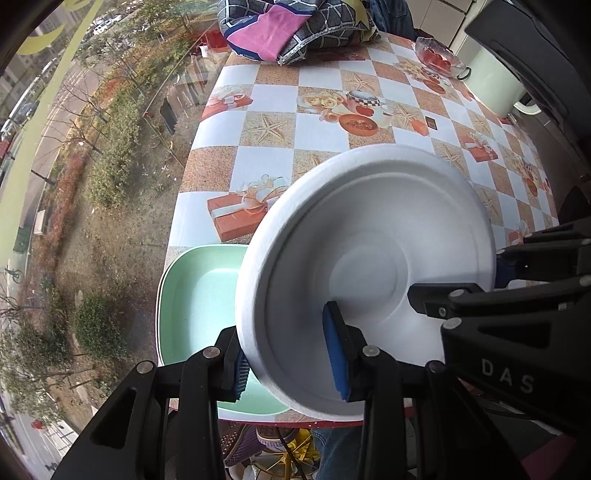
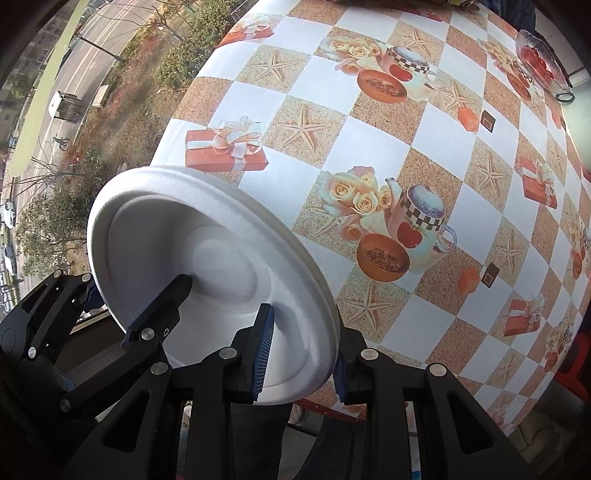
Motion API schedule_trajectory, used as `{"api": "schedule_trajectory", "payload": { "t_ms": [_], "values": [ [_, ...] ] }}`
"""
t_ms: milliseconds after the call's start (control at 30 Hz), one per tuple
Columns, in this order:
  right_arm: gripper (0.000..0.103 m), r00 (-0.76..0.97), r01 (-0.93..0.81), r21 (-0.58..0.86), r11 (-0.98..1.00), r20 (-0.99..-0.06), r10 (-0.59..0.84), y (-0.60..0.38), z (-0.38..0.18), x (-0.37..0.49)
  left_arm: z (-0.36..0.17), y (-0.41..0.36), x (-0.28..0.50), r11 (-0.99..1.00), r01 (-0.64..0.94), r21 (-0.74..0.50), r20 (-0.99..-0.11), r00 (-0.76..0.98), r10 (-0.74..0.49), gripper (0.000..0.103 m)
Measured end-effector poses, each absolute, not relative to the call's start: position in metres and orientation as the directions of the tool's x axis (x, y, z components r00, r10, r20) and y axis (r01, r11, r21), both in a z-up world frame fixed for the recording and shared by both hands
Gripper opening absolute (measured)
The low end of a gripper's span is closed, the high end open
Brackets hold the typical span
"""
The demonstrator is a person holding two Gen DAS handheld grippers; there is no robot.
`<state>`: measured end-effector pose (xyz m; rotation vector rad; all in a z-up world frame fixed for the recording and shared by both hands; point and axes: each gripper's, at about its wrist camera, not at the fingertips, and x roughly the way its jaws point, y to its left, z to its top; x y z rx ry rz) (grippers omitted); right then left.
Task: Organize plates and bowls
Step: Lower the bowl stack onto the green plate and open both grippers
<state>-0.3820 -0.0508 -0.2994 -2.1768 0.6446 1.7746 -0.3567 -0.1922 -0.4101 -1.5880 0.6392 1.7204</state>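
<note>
Left-wrist view shows our left gripper (image 1: 291, 354) clamped on the near rim of a white foam plate (image 1: 369, 258), one blue pad under the rim and the other inside the dish, the jaws narrowed to the rim's thickness. Our right gripper (image 1: 495, 277) comes in from the right of that view and pinches the plate's right edge; seen from its own camera, the right gripper (image 2: 301, 354) has the rim (image 2: 325, 332) between its blue pads, and the left gripper (image 2: 110, 295) shows beyond on the plate's opposite side. We hold the plate tilted, lifted clear above the near edge of the table (image 1: 321, 99). It is empty. Just left of it and lower, a pale green square dish (image 1: 195, 302) sits on the table's near left corner, also empty. Farther back, the checked tablecloth (image 2: 369, 140) shows starfish, gift boxes and teapots. At the far right stand a glass bowl (image 1: 439, 57) holding something red and a pale green pot (image 1: 495, 85). A folded patterned cloth (image 1: 291, 26) lies at the far edge. Left of the table, through a window, we see trees (image 1: 110, 147) and a street (image 2: 88, 55) far below.
</note>
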Motion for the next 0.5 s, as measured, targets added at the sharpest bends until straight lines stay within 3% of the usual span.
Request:
{"api": "schedule_trajectory", "payload": {
  "t_ms": [500],
  "values": [
    [0.031, 0.176, -0.358, 0.117, -0.927, -0.966, -0.189, -0.101, -0.323, -0.423, -0.420, -0.245, -0.379, -0.745, -0.661, -0.084, -0.994, 0.000, 0.112, 0.039]
  ]
}}
